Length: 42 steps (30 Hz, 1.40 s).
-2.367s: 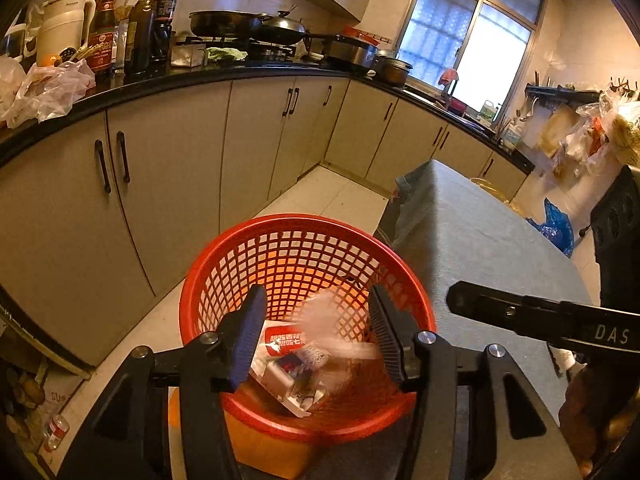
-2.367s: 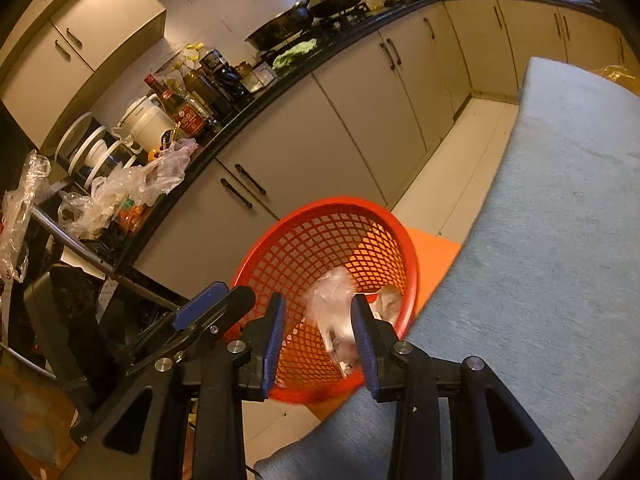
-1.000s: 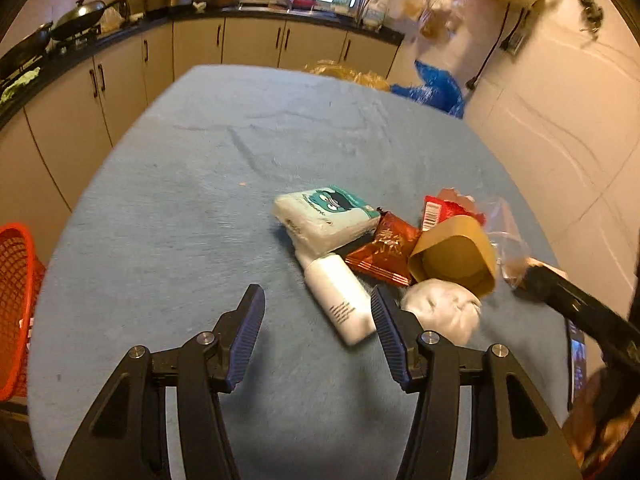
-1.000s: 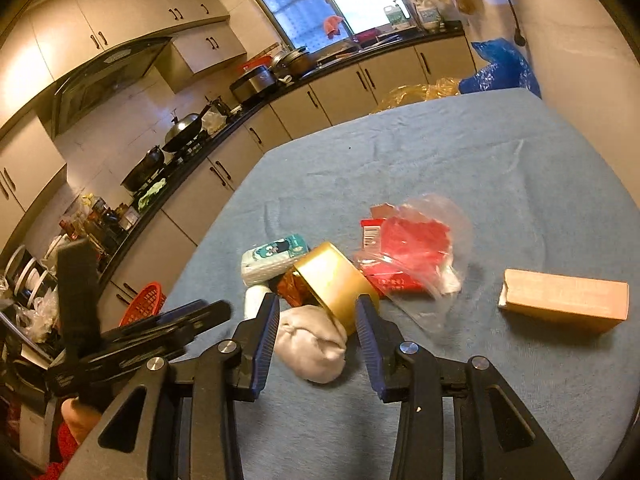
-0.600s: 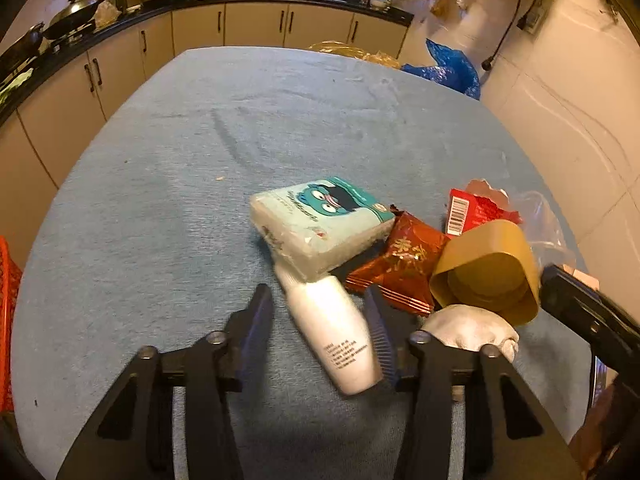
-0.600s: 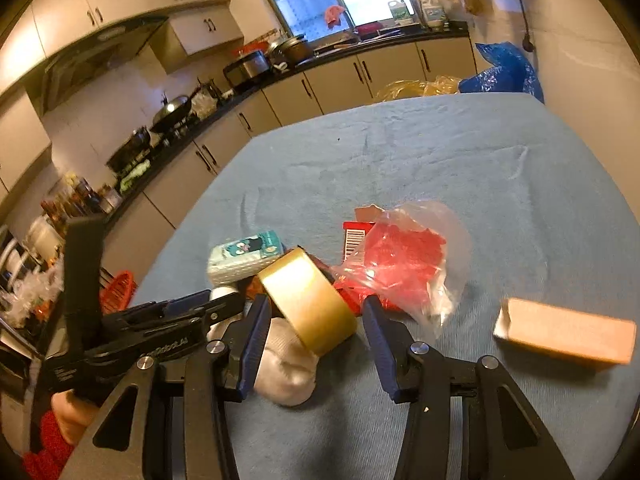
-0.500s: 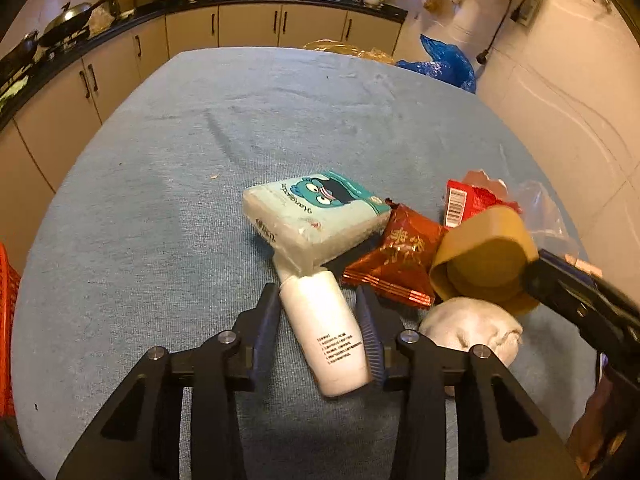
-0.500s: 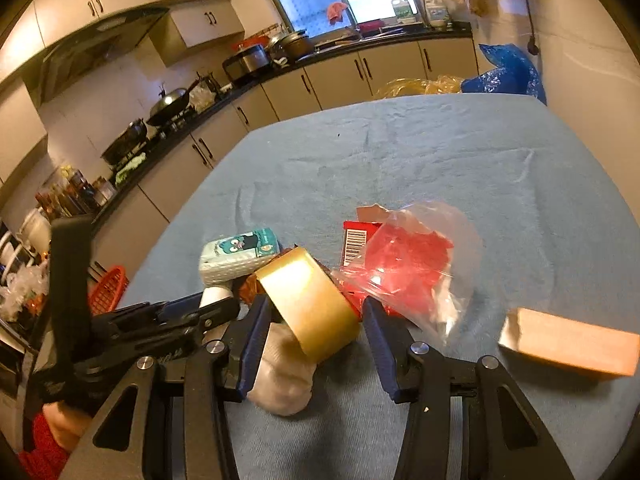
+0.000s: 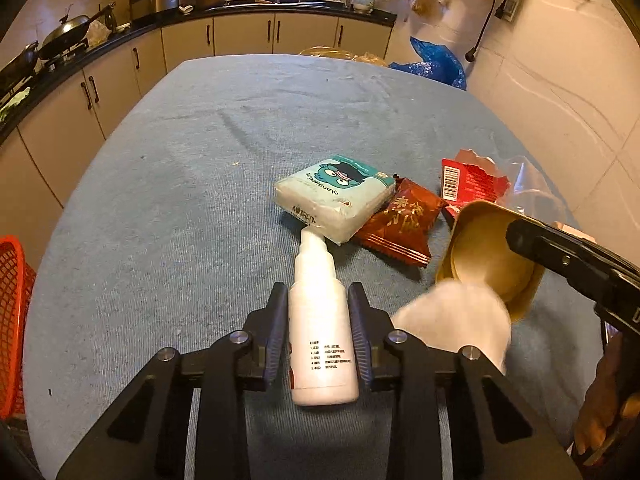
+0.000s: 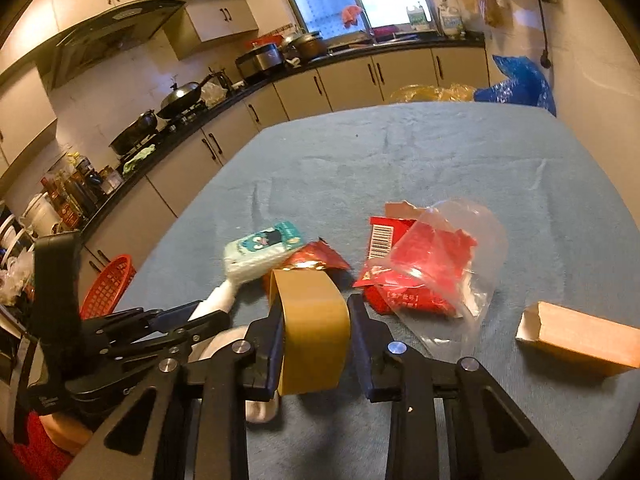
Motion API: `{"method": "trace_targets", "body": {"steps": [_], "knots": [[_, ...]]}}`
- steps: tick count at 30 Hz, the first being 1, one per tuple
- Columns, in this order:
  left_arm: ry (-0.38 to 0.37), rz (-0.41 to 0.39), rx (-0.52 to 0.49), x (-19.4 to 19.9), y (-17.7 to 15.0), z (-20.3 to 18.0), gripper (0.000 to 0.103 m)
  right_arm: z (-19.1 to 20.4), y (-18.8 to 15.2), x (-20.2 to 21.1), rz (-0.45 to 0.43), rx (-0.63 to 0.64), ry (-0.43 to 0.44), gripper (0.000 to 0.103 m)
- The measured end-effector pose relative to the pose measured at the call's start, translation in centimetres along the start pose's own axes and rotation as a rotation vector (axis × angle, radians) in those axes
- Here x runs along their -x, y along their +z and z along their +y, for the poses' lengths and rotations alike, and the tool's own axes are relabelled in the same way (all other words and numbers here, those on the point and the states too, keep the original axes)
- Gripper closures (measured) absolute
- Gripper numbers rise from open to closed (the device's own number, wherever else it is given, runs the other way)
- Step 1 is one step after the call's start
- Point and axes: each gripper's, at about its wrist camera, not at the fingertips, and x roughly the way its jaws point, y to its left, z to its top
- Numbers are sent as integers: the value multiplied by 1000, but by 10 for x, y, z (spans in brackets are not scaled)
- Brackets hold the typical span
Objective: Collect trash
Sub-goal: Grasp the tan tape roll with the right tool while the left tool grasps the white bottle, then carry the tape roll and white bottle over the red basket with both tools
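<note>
My left gripper (image 9: 318, 312) is shut on a white plastic bottle (image 9: 320, 320) lying on the blue-grey table (image 9: 180, 208). My right gripper (image 10: 314, 322) is shut on a tan paper cup (image 10: 314, 320), which also shows in the left wrist view (image 9: 486, 256). A white crumpled wad (image 9: 452, 320) lies beside the cup. A teal and white tissue pack (image 9: 334, 196), a dark red snack packet (image 9: 404, 220), a red torn wrapper (image 10: 416, 268) under clear plastic (image 10: 472, 248) and a cardboard box (image 10: 576, 334) lie on the table.
The red mesh basket (image 9: 12, 320) stands off the table's left edge; it also shows in the right wrist view (image 10: 106, 286). Kitchen cabinets and a counter with pans (image 10: 176, 98) run along the left and back. A blue bag (image 9: 436, 60) sits behind the table.
Both grippers moved from the basket to the table. The left closed around the white bottle and the right closed on the tan cup.
</note>
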Motion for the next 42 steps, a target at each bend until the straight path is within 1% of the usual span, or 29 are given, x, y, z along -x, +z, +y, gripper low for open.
{"method": "trace_targets", "body": {"steps": [4,8,17,31,42], "knots": [[-13,-23,-2,12,-5,0,74,7,-1,13,-31,14,-2,71],[-23,-47,-6,25,-5,0,74,11,-2,25,-51,8,15,71],[-38,-90,-8,47,-2,4,74,11,-3,42,-70,-15,44,71],[-40,-131,-2,66,-4,10,74,24,-4,47,-70,-13,63,71],[-31,-162,23,83,-10,21,74,44,0,42,-61,17,85,71]]}}
